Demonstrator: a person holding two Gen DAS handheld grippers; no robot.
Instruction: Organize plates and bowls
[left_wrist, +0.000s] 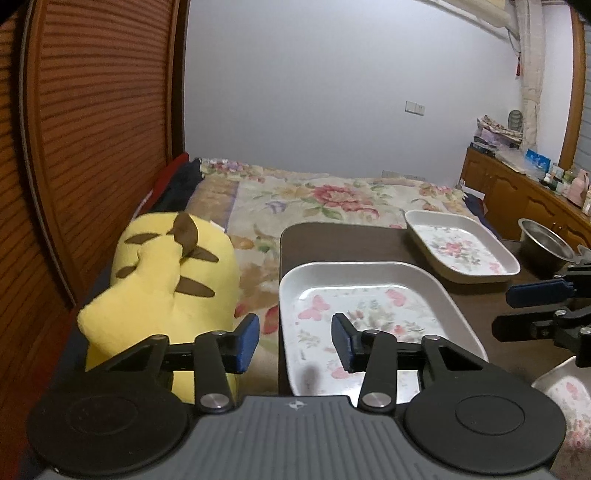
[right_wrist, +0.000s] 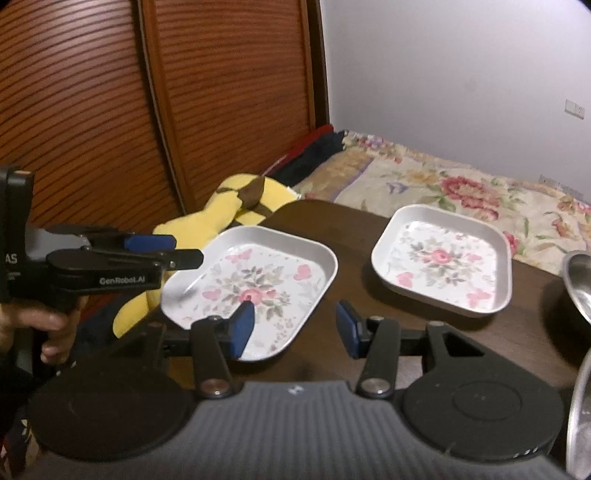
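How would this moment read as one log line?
left gripper: open, empty | right gripper: open, empty | two floral trays: apart on table | metal bowl: right

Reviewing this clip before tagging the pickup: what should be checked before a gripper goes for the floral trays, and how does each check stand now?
1. Left gripper empty, jaws apart: ok.
2. Right gripper empty, jaws apart: ok.
3. Near floral tray holds nothing: ok.
4. Far floral tray holds nothing, sits apart from the near one: ok.
5. Near tray fully on the dark table: not ok, its left edge sits at or past the table edge.
6. Metal bowl clear of the trays: ok.
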